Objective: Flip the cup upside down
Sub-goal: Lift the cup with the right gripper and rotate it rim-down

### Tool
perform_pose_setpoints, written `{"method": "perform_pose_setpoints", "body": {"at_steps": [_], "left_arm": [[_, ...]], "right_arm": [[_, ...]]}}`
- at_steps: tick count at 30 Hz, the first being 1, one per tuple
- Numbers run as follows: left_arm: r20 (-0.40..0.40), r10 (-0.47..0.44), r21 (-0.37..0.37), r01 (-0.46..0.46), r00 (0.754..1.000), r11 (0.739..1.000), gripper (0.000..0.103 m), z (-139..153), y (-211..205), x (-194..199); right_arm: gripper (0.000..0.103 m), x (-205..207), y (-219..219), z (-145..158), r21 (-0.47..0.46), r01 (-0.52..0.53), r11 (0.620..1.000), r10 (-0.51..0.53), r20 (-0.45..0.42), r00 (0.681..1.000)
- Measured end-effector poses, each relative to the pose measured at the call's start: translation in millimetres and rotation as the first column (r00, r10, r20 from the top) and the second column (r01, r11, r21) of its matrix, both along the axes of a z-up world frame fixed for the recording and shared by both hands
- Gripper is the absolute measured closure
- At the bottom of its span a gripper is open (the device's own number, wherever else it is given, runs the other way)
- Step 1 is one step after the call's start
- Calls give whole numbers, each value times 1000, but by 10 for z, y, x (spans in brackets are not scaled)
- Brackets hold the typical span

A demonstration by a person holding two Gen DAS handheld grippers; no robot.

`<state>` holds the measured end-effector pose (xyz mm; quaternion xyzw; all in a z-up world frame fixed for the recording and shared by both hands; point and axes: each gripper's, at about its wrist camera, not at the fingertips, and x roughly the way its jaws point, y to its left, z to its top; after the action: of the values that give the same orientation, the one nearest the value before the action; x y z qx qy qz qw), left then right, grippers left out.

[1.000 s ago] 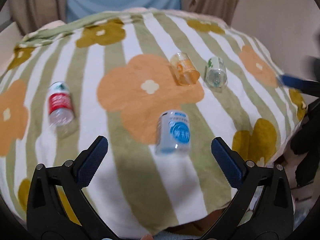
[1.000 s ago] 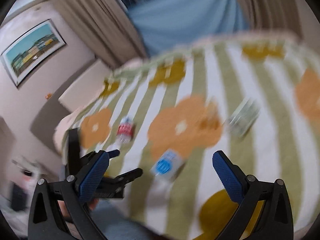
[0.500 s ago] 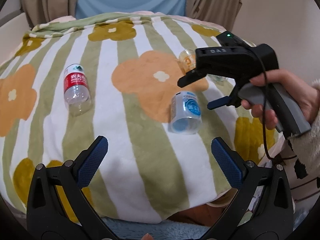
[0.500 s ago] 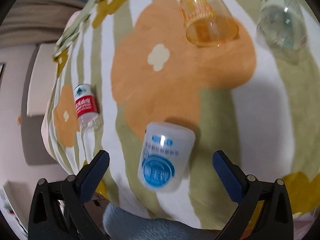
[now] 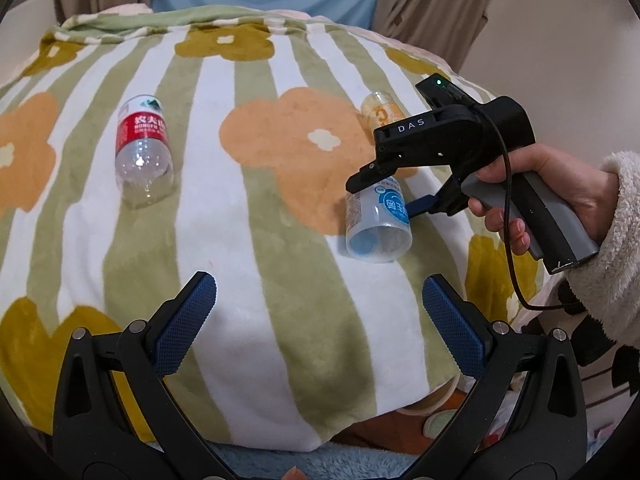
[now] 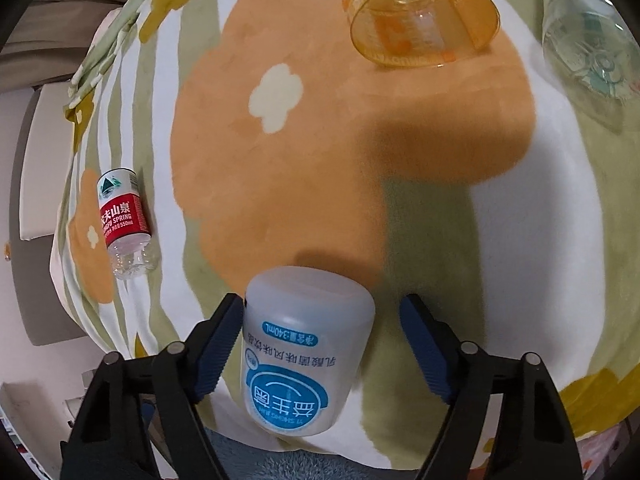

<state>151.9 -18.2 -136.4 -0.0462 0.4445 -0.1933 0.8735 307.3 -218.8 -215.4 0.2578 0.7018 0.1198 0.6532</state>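
Note:
A white cup with a blue label (image 6: 298,352) lies on its side on the flowered blanket (image 6: 520,240), and shows in the left wrist view (image 5: 378,222) with its open mouth toward the camera. My right gripper (image 6: 322,330) is open around it, one finger on each side; the left finger touches its side, the right one stands apart. It appears in the left wrist view (image 5: 384,196) over the cup. My left gripper (image 5: 318,312) is open and empty above the blanket's near edge.
An orange transparent cup (image 6: 420,12) and a clear green-labelled cup (image 6: 592,36) lie on their sides farther back. A red-labelled clear bottle piece (image 5: 142,148) lies at the left. The blanket (image 5: 240,240) drops off at the near and right edges.
My right gripper has moved down and forward over the white cup, and its fingers now stand on both sides of it. The left gripper has pulled back a little.

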Motion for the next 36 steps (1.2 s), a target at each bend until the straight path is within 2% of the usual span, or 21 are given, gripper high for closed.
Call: {"method": "perform_pose_setpoints", "body": {"at_steps": [2,6,8,10,12,13,14,16,17,19,23,26,33,36], "left_arm": [[-1,-1,-3,1,1000,1000,0,-5,-3,1],[3,4,-10,-4,1000,1000,0,-13,10,-2],[5,9,-18,-9,1000,1000,0,-14,24,-14],[7,18,-33,-18,1000,999,0,-21,47,-25],[6,26,-50,-26,1000,998,0,-35,67,-28],[7,29,-51,-29,1000,998,0,-38,72,-29],[9,33,-45,-32,999,998,0,-47,73,-30],[10,46,-21,-45,999,999,0,-75,74,-31],[11,49,-19,-49,999,999,0,-82,82,-36],[16,61,-19,-61,998,998,0,-101,104,-46],[8,85,-21,-84,996,996,0,-139,140,-21],[-6,98,-34,-98,995,995,0,-168,182,2],[-10,94,-26,-94,996,995,0,-191,179,1],[-11,96,-25,-97,995,995,0,-196,176,2]], "right_arm": [[44,12,36,4,30,-2,1000,2,9,1000],[44,-6,103,76,16,-39,999,38,49,998],[44,-25,149,197,9,-61,998,60,110,992],[44,-65,186,397,14,-79,997,73,232,970],[44,-143,237,602,-12,-88,996,85,387,918],[44,-206,283,696,-53,-91,994,105,475,874],[44,-284,345,772,-115,-91,989,140,562,815],[44,-397,444,809,-195,-79,978,191,663,724],[44,-454,477,779,-202,-73,977,196,697,690],[44,-490,526,705,-201,-63,978,190,718,670],[44,-512,682,520,-303,-83,949,288,735,614],[44,-537,709,435,-341,-114,933,338,727,598],[44,-715,545,420,-352,-182,918,390,726,566],[44,-841,582,440,-393,-202,897,437,721,538]]}}
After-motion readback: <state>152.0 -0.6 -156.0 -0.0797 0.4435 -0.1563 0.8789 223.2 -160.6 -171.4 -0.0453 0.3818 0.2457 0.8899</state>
